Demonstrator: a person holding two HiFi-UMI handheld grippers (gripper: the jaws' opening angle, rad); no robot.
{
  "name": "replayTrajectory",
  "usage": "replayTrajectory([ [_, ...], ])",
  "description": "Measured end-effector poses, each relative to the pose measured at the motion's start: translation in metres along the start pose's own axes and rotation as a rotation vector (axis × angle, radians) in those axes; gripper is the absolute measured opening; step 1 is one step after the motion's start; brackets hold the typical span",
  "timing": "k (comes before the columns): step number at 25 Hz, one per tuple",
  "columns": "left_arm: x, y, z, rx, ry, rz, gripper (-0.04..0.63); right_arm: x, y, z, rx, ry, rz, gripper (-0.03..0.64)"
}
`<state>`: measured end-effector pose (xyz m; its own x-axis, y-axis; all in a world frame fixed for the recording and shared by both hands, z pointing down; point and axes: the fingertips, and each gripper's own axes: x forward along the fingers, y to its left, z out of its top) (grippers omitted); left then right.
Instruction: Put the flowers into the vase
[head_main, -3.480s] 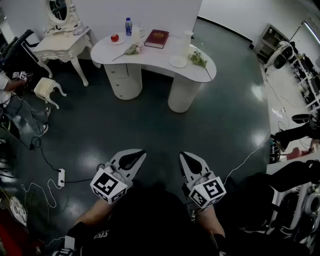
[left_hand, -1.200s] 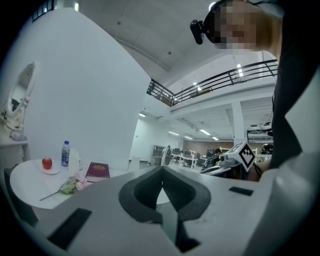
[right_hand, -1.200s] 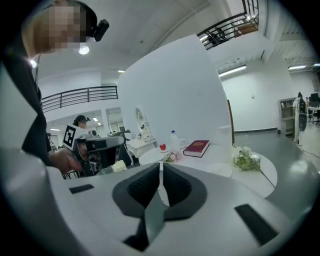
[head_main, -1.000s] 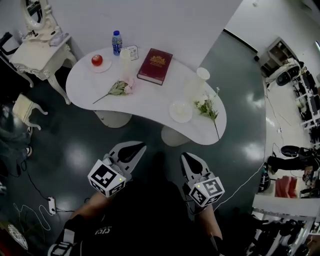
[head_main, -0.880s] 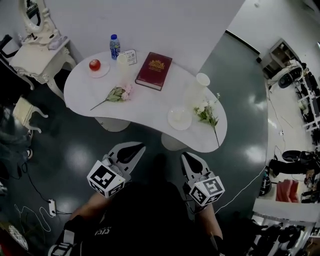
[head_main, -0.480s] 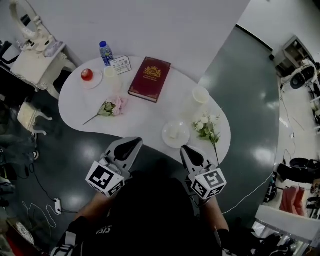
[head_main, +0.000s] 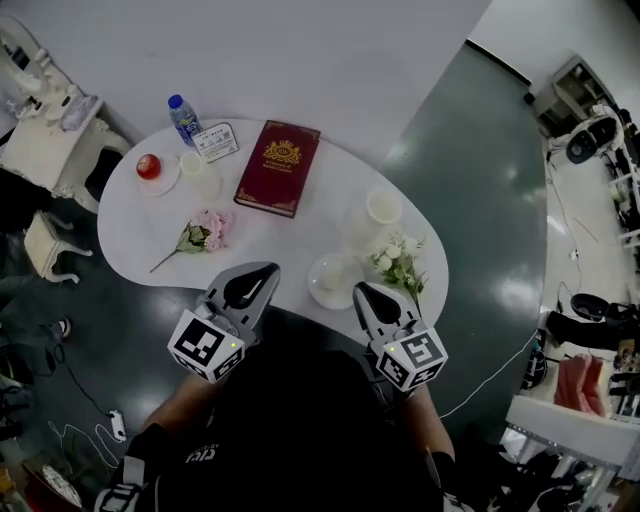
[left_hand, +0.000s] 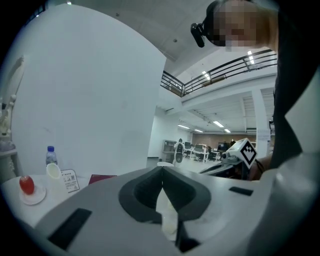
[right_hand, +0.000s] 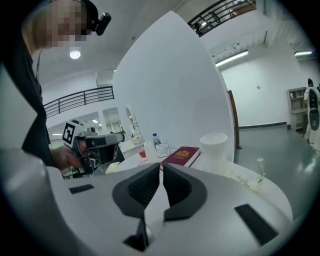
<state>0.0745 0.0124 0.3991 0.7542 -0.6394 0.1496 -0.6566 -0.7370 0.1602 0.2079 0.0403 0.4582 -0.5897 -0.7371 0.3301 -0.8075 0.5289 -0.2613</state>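
Observation:
A pink flower (head_main: 205, 232) lies on the left half of the white table (head_main: 270, 235). A sprig of white flowers (head_main: 395, 262) lies at the right end, beside the white vase (head_main: 380, 212), which also stands upright in the right gripper view (right_hand: 214, 146). My left gripper (head_main: 262, 272) is shut and empty at the table's near edge, right of the pink flower. My right gripper (head_main: 362, 292) is shut and empty too, just left of the white flowers. Their jaws meet in the left gripper view (left_hand: 161, 170) and the right gripper view (right_hand: 161, 167).
A white saucer (head_main: 335, 280) sits between the two grippers. A red book (head_main: 278, 167), a card (head_main: 215, 141), a water bottle (head_main: 181, 113), a white cup (head_main: 193, 165) and an apple on a small plate (head_main: 148, 167) fill the far side. A white dressing table (head_main: 40, 140) stands left.
The table has come much closer as the person walked up to it. Both grippers, shut throughout, now reach its near edge instead of hanging over the dark floor.

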Motion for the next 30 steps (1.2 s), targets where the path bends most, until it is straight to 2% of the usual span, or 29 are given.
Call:
replayTrajectory([
  [9,0.035,0.016,-0.003,0.016,0.013,-0.040,0.012,-0.021,-0.056,-0.003,-0.031,0.056,-0.126,0.029],
  [18,0.063,0.008,-0.012,0.013,0.044,-0.071,0.012,-0.042,-0.110,-0.032,-0.096,0.178,-0.174,0.042],
  [20,0.066,0.006,-0.015,0.012,0.051,-0.075,0.012,-0.043,-0.118,-0.044,-0.105,0.224,-0.180,0.117],
  [26,0.075,0.002,-0.017,0.009,0.066,-0.072,0.012,-0.048,-0.147,-0.079,-0.116,0.335,-0.192,0.146],
  [30,0.079,0.001,-0.022,-0.001,0.074,-0.062,0.012,-0.049,-0.164,-0.100,-0.127,0.401,-0.185,0.252],
])
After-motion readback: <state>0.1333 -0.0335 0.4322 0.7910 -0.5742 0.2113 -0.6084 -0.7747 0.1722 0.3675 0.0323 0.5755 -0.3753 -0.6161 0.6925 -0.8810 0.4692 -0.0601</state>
